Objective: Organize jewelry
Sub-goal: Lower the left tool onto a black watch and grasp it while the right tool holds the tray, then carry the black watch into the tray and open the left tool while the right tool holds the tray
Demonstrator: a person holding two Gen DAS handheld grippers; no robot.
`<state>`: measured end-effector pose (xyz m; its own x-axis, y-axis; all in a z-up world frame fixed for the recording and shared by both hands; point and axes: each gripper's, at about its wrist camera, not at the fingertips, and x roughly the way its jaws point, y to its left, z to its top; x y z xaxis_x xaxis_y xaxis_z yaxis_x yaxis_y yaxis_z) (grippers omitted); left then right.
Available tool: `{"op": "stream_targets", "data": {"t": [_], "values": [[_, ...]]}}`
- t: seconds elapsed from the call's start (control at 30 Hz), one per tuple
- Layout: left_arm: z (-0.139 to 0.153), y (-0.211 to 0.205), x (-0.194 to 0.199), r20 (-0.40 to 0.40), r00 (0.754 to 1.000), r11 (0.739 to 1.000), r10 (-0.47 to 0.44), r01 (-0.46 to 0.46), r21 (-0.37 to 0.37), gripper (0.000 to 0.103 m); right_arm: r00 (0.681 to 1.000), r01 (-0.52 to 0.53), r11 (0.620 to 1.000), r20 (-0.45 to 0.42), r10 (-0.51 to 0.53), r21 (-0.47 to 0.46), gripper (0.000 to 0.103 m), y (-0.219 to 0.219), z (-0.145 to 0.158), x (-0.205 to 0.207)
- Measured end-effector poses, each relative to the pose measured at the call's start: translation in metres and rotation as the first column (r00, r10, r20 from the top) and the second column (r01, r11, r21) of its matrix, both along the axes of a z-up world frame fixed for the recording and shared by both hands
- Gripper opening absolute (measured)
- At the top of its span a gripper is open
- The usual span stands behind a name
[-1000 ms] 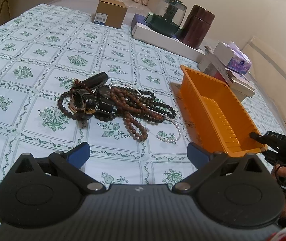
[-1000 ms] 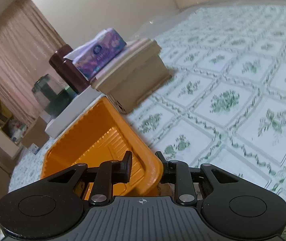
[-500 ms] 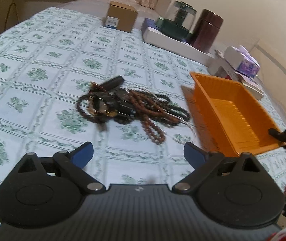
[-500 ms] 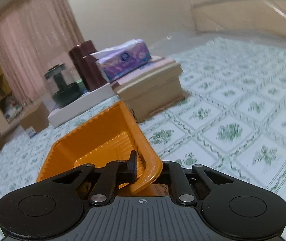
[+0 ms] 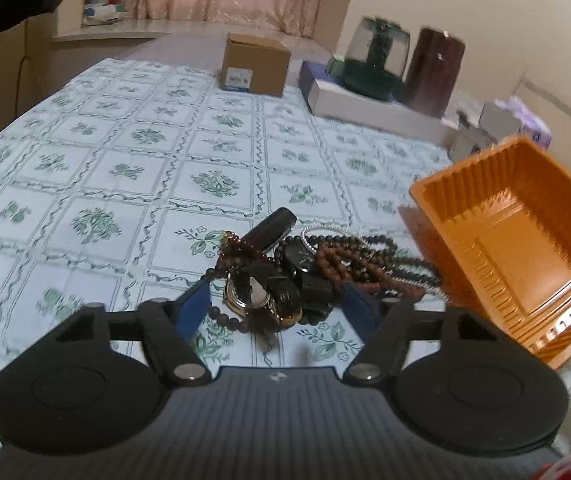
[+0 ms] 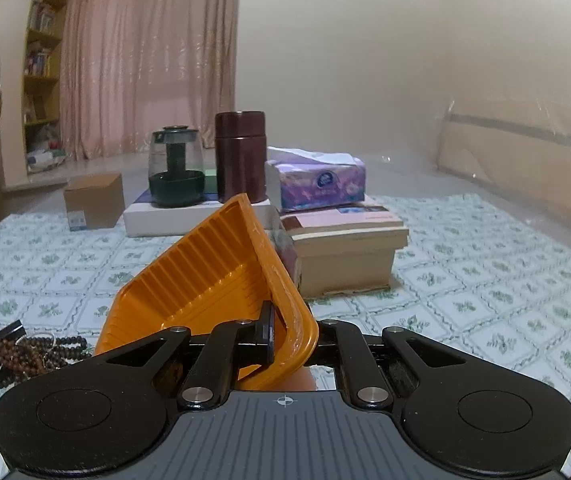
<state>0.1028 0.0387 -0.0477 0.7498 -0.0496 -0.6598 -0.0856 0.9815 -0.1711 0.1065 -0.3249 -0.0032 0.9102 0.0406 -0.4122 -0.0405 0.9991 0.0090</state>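
A tangled jewelry pile lies on the floral tablecloth: a gold-cased watch, brown bead strings, dark bead strings and a black strap. My left gripper is low over the pile's near end. Its blue fingertips flank the watch and are closing, with small gaps still at the pads. My right gripper is shut on the corner rim of the orange ribbed tray. The tray is lifted and tipped, its low edge next to the beads.
At the back stand a cardboard box, a flat white box bearing a glass pot and a brown canister. A tissue box rests on a stacked beige box right behind the tray.
My left gripper moved forward and down onto the pile, and its jaws narrowed. My right gripper closed on the tray's rim, rolled, then raised it so the tray tilts toward the jewelry.
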Motion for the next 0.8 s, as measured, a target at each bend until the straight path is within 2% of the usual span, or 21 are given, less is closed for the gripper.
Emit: {"op": "stream_targets", "data": {"t": [0.07, 0.2, 0.23, 0.27, 0.53, 0.8], "values": [[-0.005, -0.003, 0.007, -0.020, 1.000, 0.999, -0.018, 0.019, 0.037, 0.043, 1.000, -0.006, 1.000, 0.005, 0.006, -0.022, 0.010, 0.005, 0.000, 0.000], [-0.012, -0.003, 0.010, -0.045, 0.998, 0.998, -0.033, 0.036, 0.058, 0.027, 1.000, -0.016, 0.999, 0.012, 0.017, -0.050, 0.010, 0.009, 0.003, 0.000], [-0.012, -0.002, 0.010, -0.048, 0.998, 0.998, -0.035, 0.037, 0.059, 0.017, 1.000, -0.018, 0.998, 0.014, 0.019, -0.057, 0.010, 0.010, 0.003, 0.000], [-0.012, -0.002, 0.010, -0.052, 0.998, 0.997, -0.035, 0.038, 0.063, 0.014, 1.000, -0.019, 0.998, 0.015, 0.020, -0.061, 0.010, 0.010, 0.004, -0.001], [0.010, 0.011, 0.006, -0.028, 0.999, 0.998, -0.046, 0.047, 0.042, 0.014, 1.000, -0.023, 0.997, 0.017, 0.024, -0.070, 0.010, 0.014, 0.005, -0.003], [0.059, 0.001, 0.005, 0.057, 0.993, 0.994, -0.104, 0.103, 0.027, 0.014, 0.999, -0.033, 0.997, 0.019, 0.035, -0.065, 0.010, 0.016, 0.009, -0.006]]}}
